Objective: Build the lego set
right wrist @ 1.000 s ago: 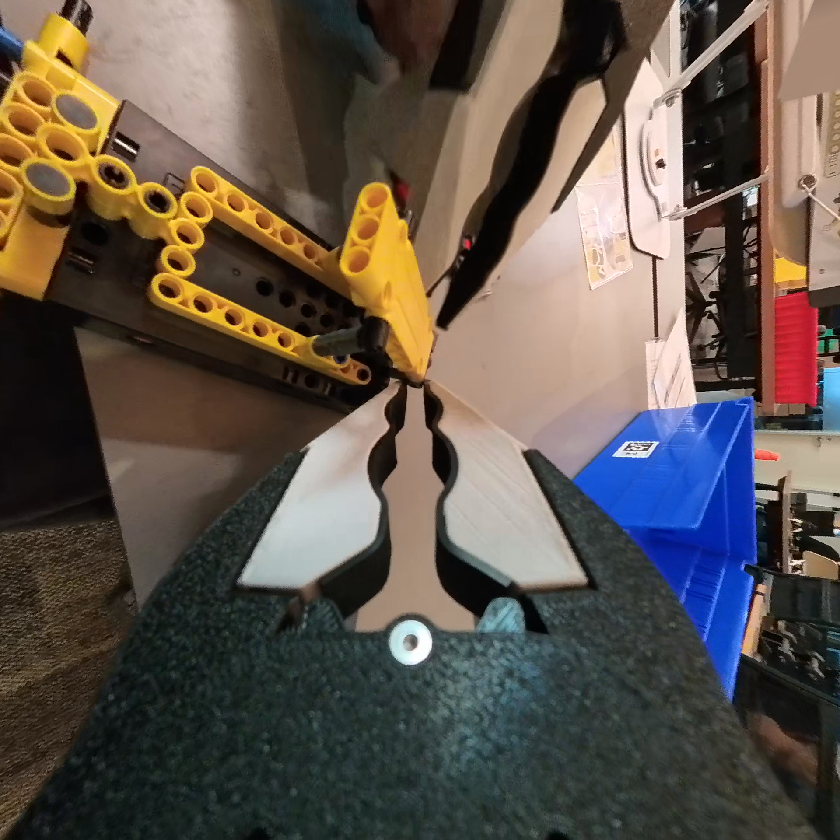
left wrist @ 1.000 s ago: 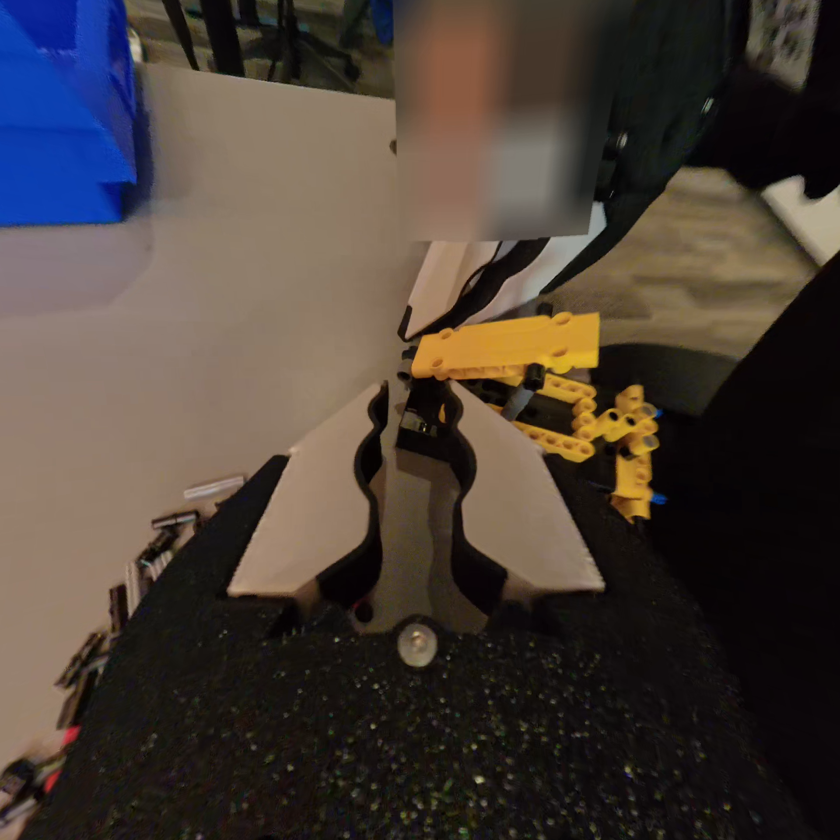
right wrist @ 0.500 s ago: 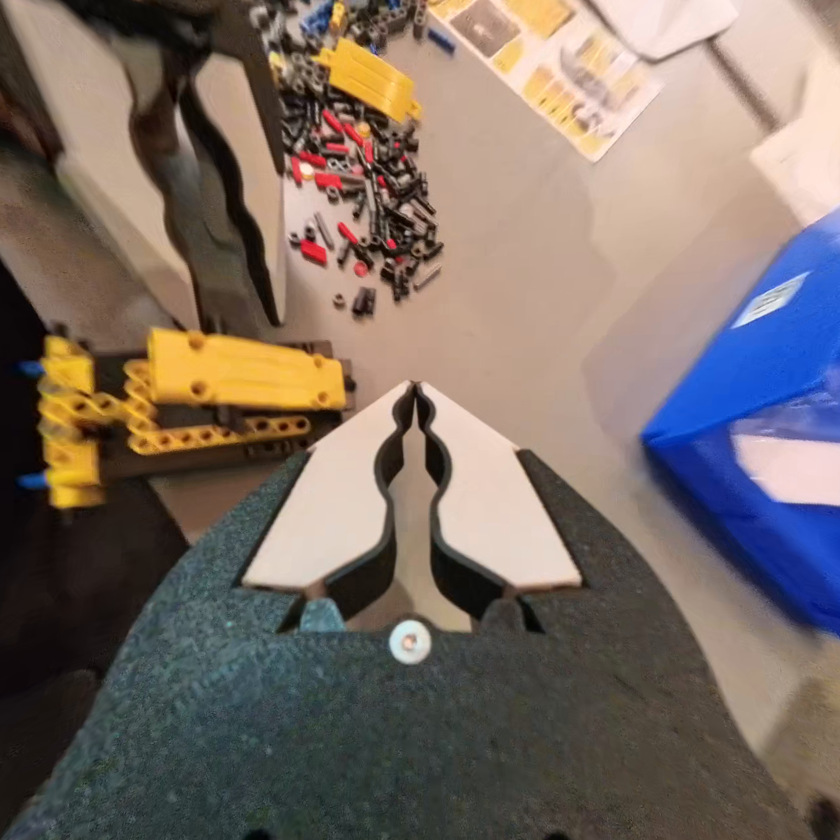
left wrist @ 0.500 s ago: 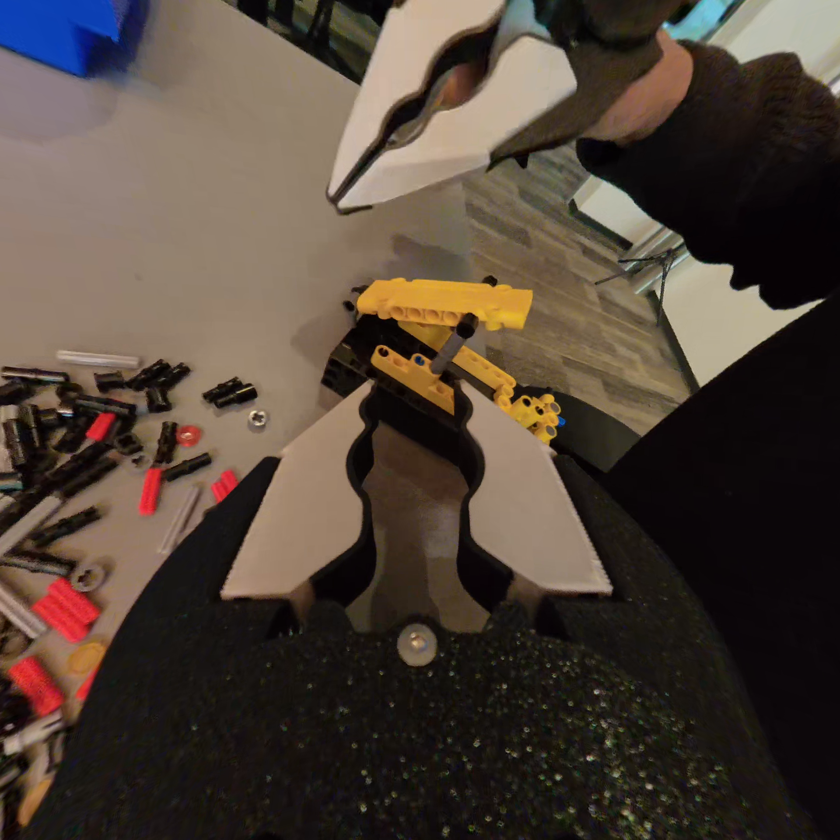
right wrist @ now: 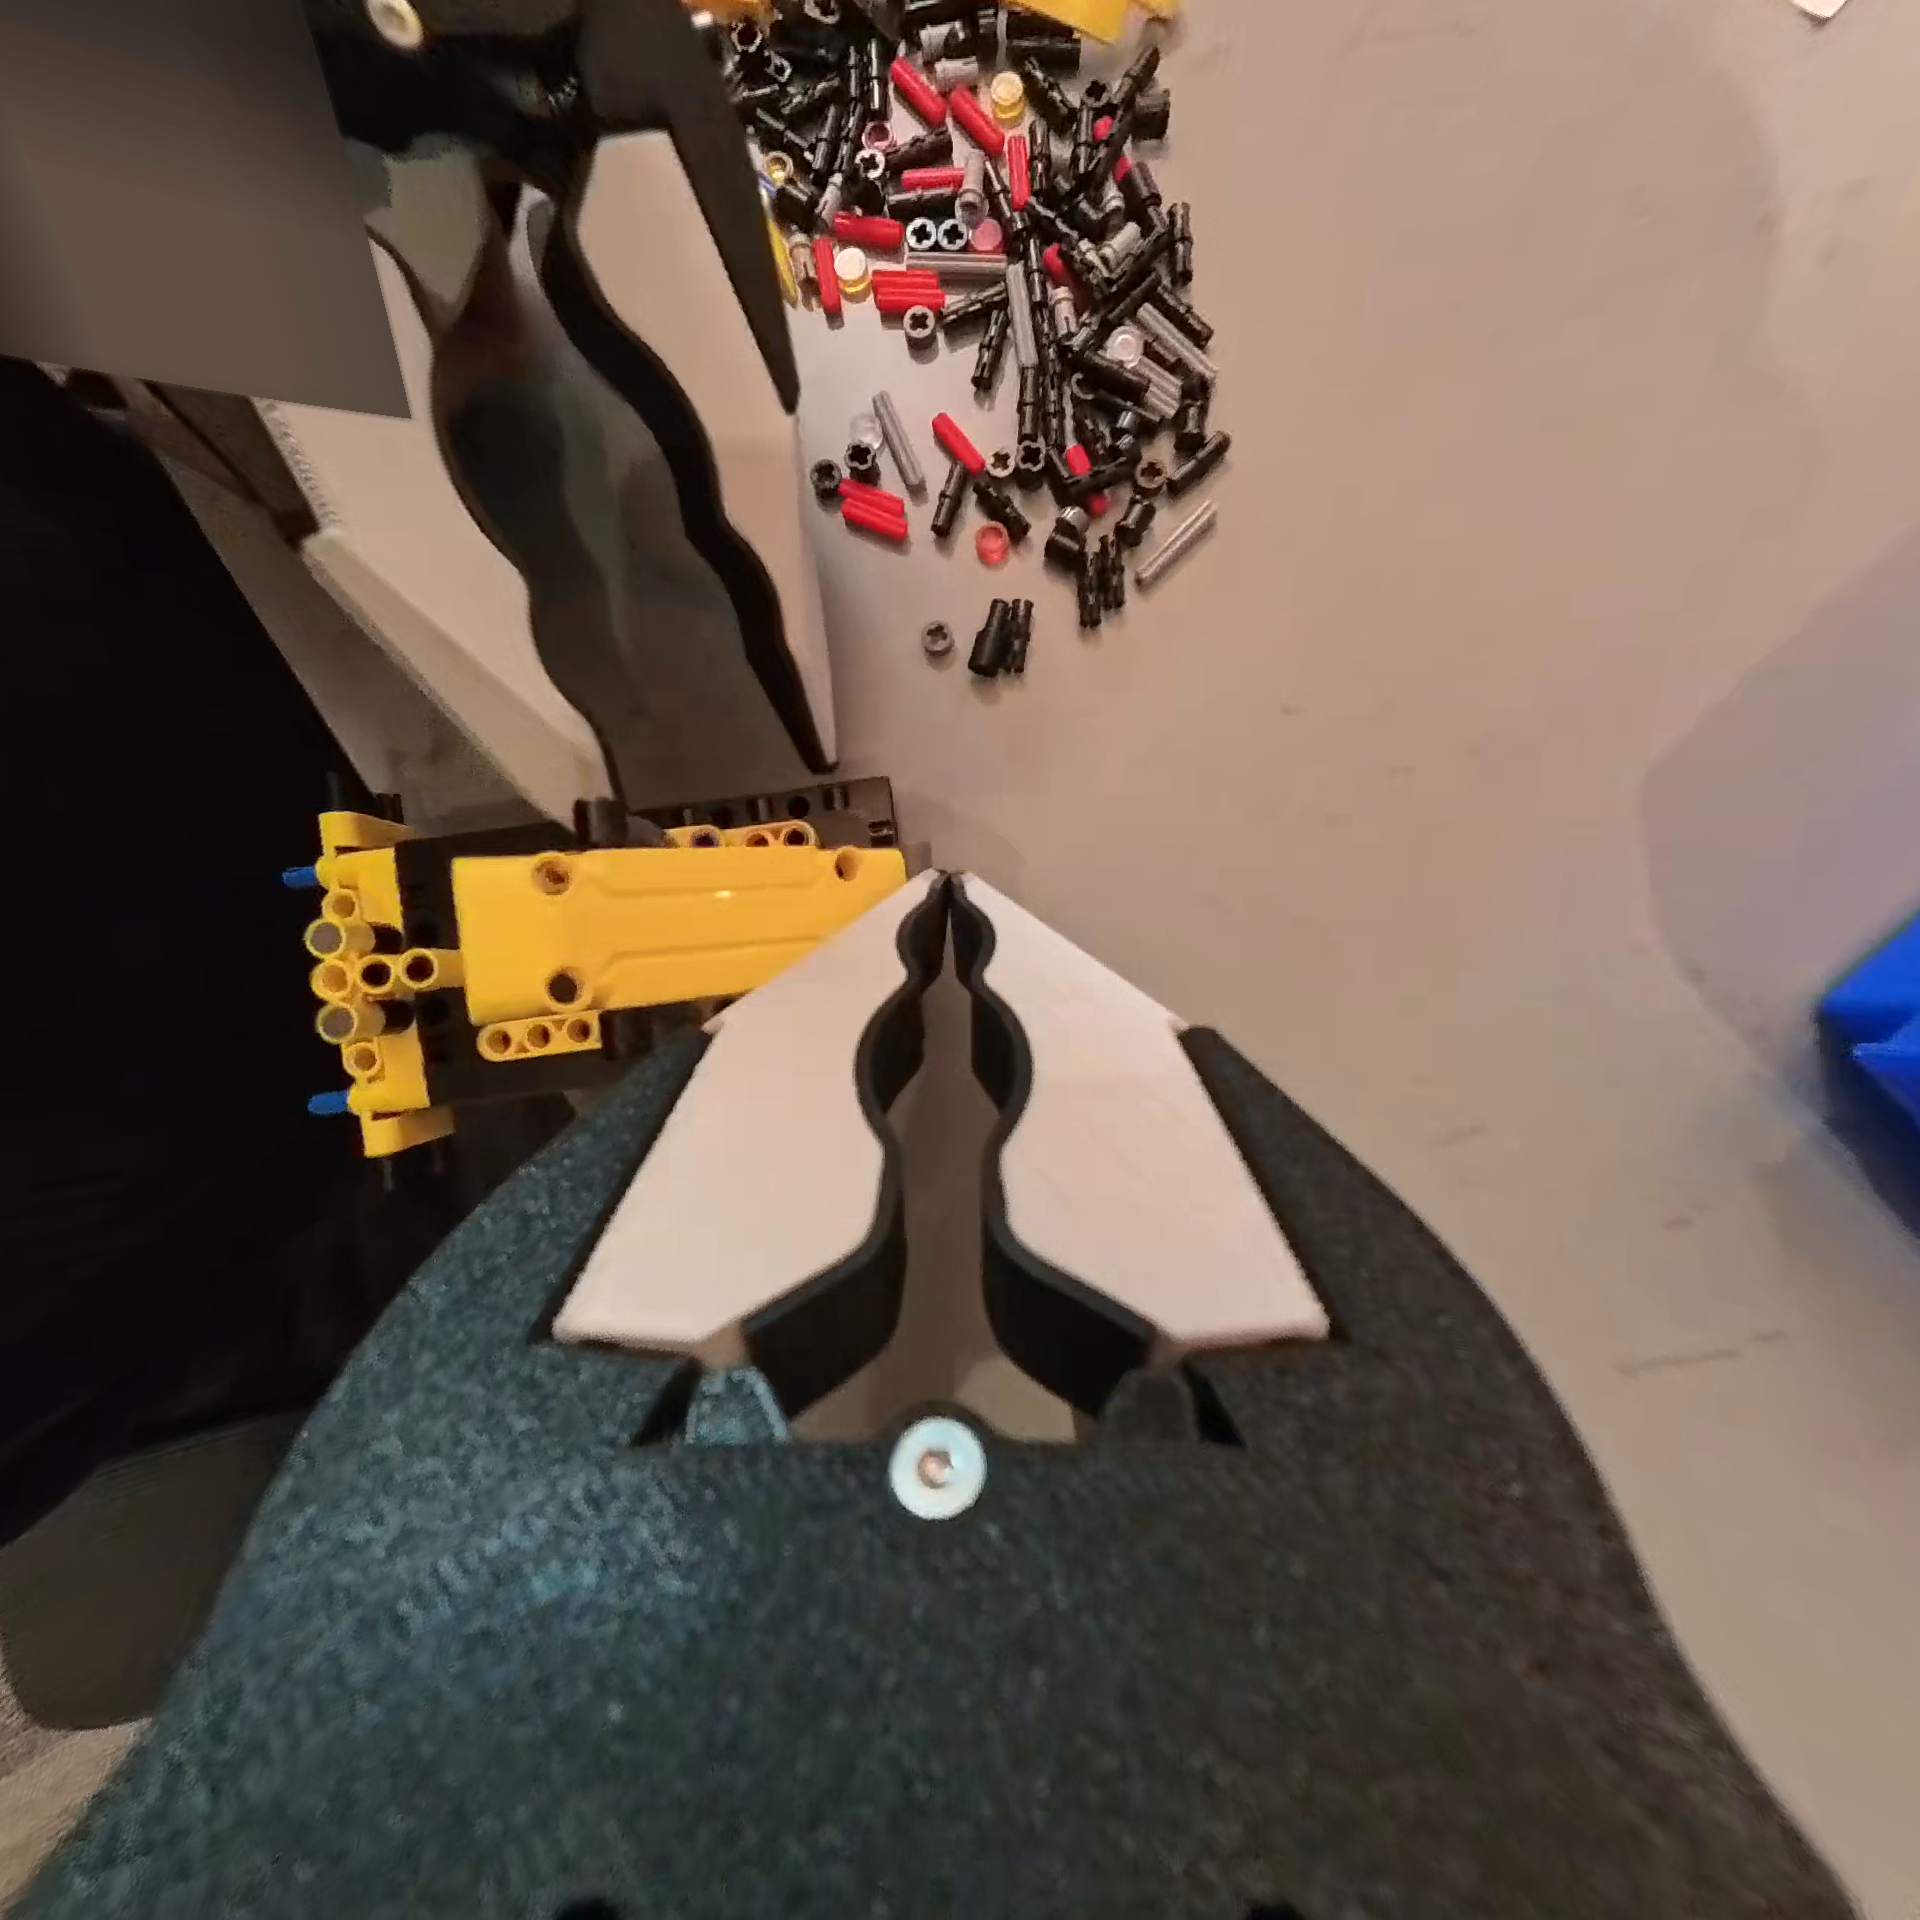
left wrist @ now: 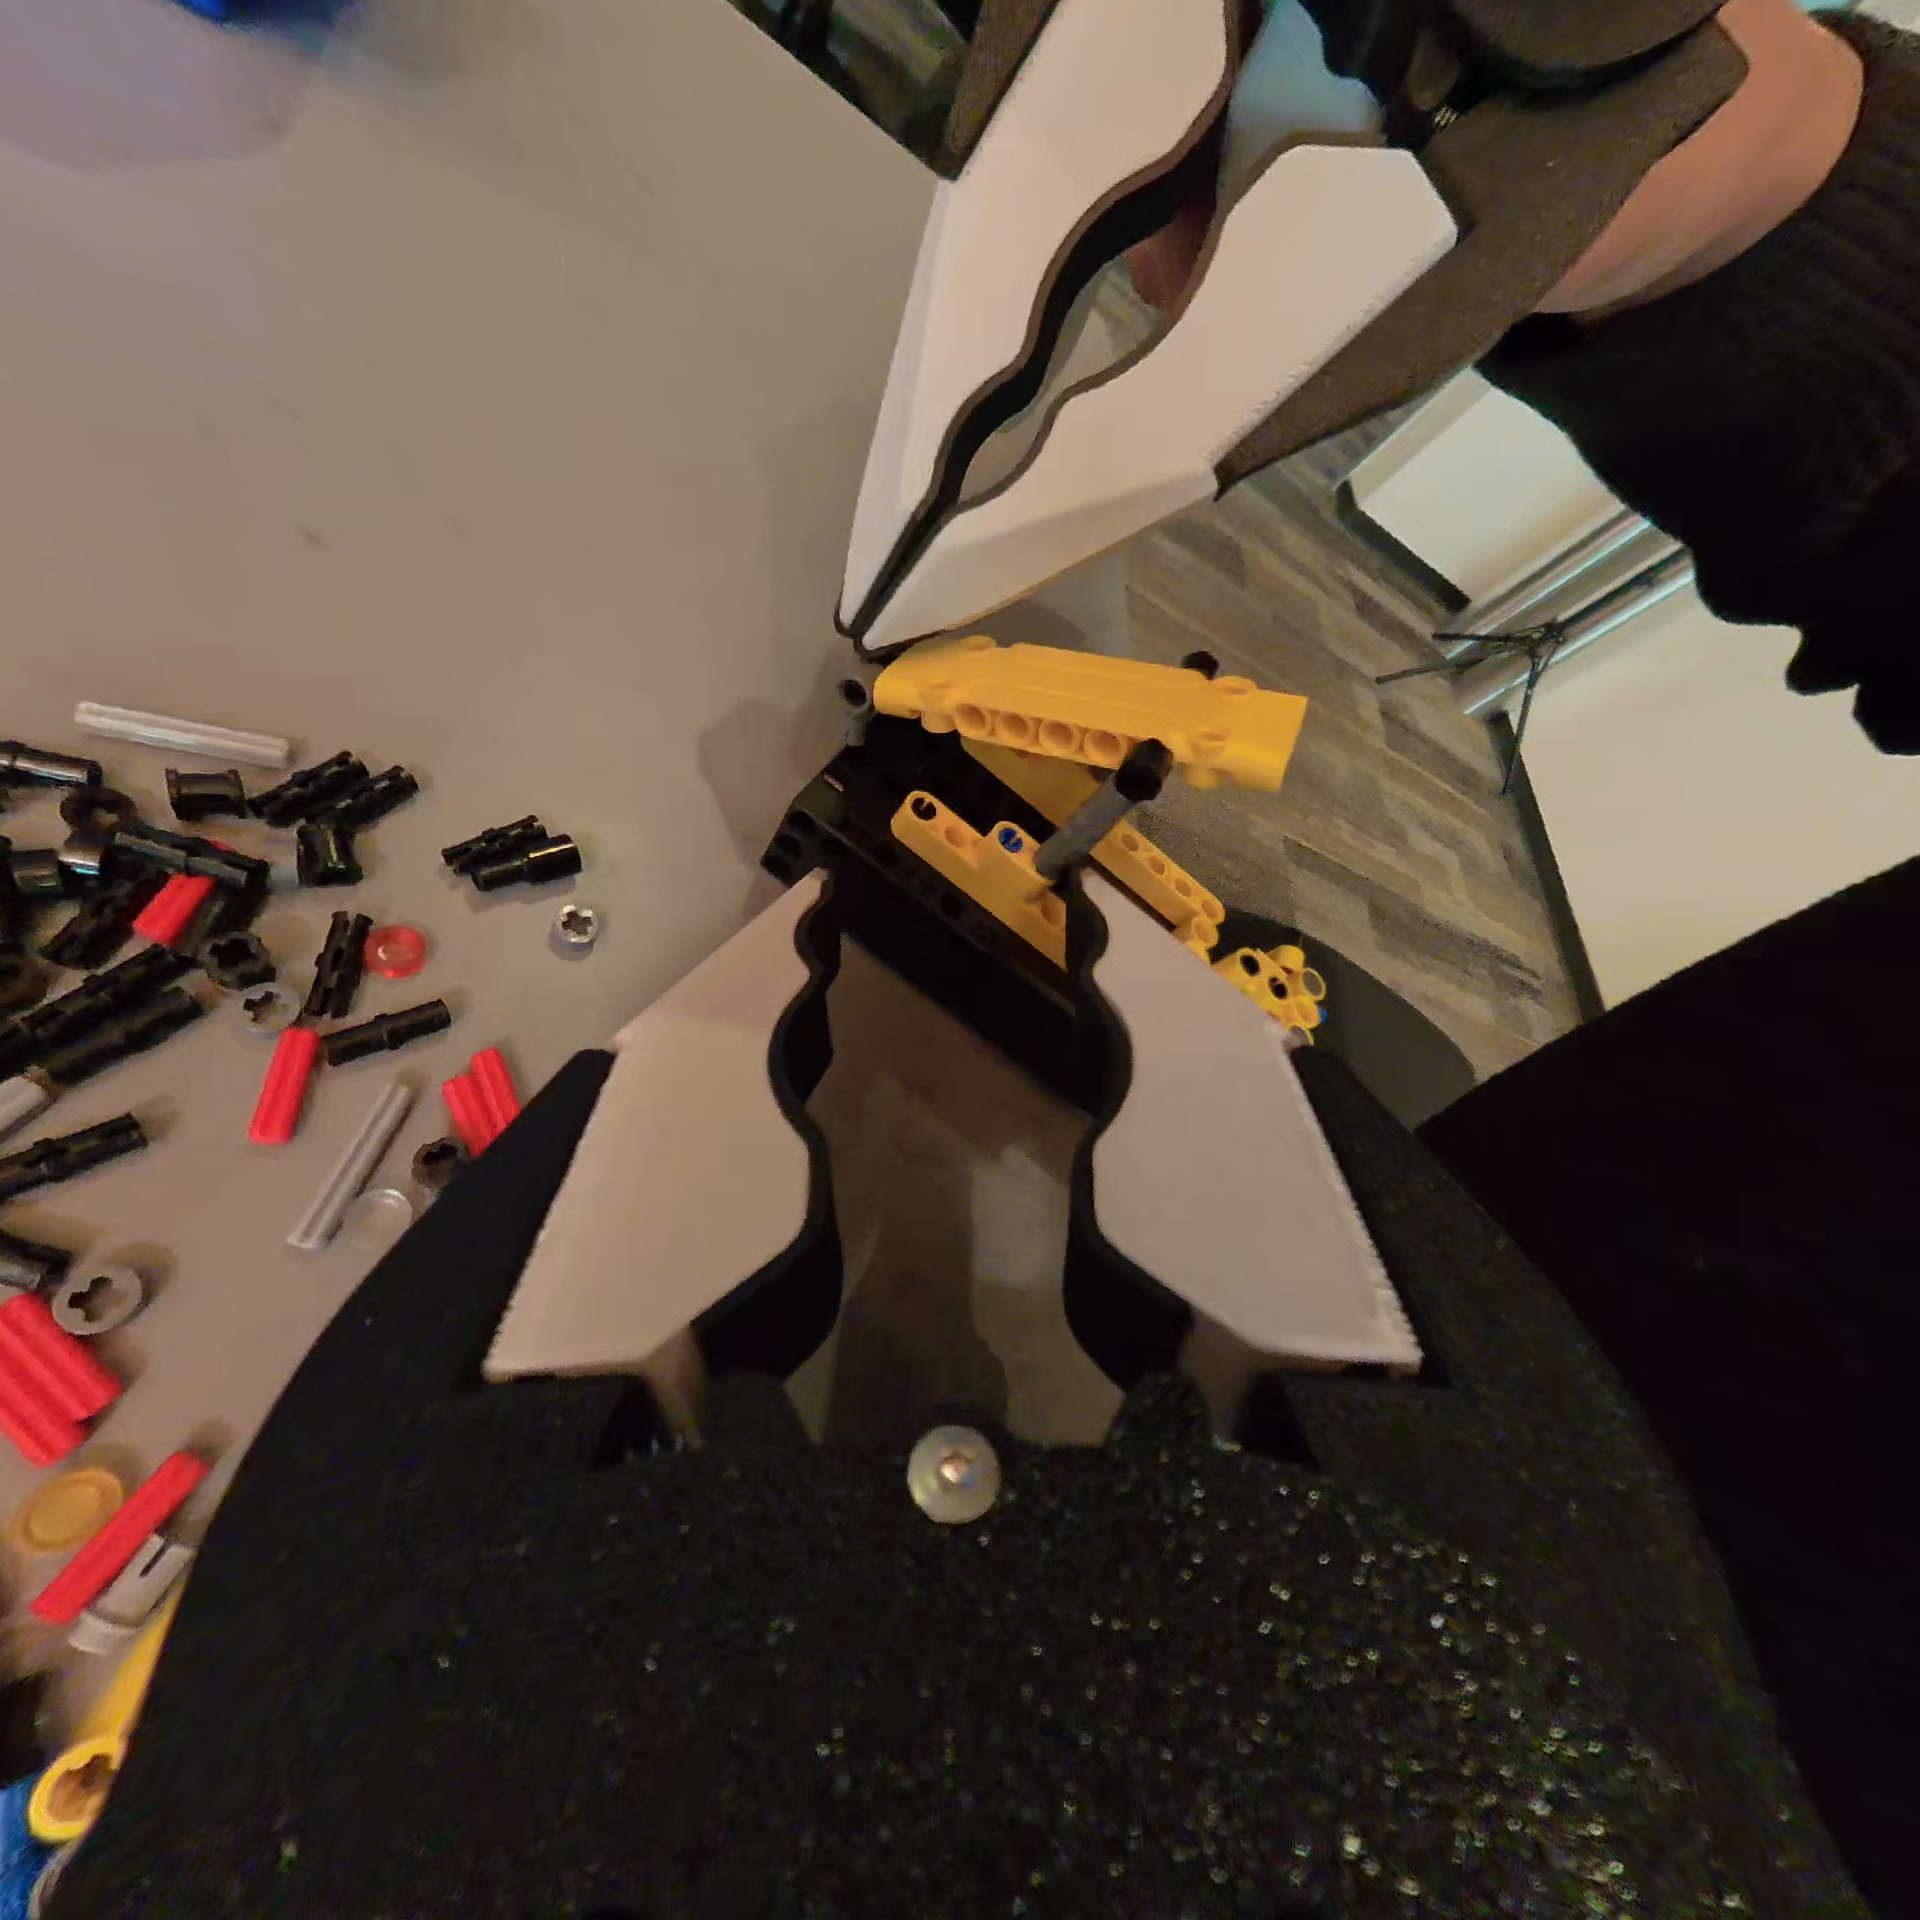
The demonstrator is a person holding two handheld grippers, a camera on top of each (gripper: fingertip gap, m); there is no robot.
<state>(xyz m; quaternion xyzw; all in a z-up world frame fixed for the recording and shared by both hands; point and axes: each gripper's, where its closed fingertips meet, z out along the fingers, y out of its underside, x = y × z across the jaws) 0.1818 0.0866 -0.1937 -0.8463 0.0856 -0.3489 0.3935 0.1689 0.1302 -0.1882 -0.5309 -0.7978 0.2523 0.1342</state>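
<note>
A yellow and black beam model (left wrist: 935,831) juts past the grey table's edge. A long yellow panel (left wrist: 1081,707) lies on top of it, propped by a grey axle (left wrist: 1091,826). My left gripper (left wrist: 951,894) is closed around the model's black frame and a yellow beam. My right gripper (right wrist: 943,878) is shut and empty, its tips touching the end of the yellow panel (right wrist: 665,935). In the left wrist view the right gripper (left wrist: 857,639) comes down from above onto that same panel end. The left gripper's fingers (right wrist: 717,623) show at the model's far side in the right wrist view.
A pile of small loose black, red and grey pins and axles (left wrist: 208,935) lies on the table (left wrist: 468,416) left of the model; it also shows in the right wrist view (right wrist: 1039,260). A blue bin (right wrist: 1870,1039) stands at the right. A dark sleeve (left wrist: 1766,416) holds the right gripper. Left tips to right tips: about 5 cm.
The right gripper lifted away from the yellow panel and has come back down to its end, staying shut. The left gripper has kept hold of the model while its view tilted toward the table.
</note>
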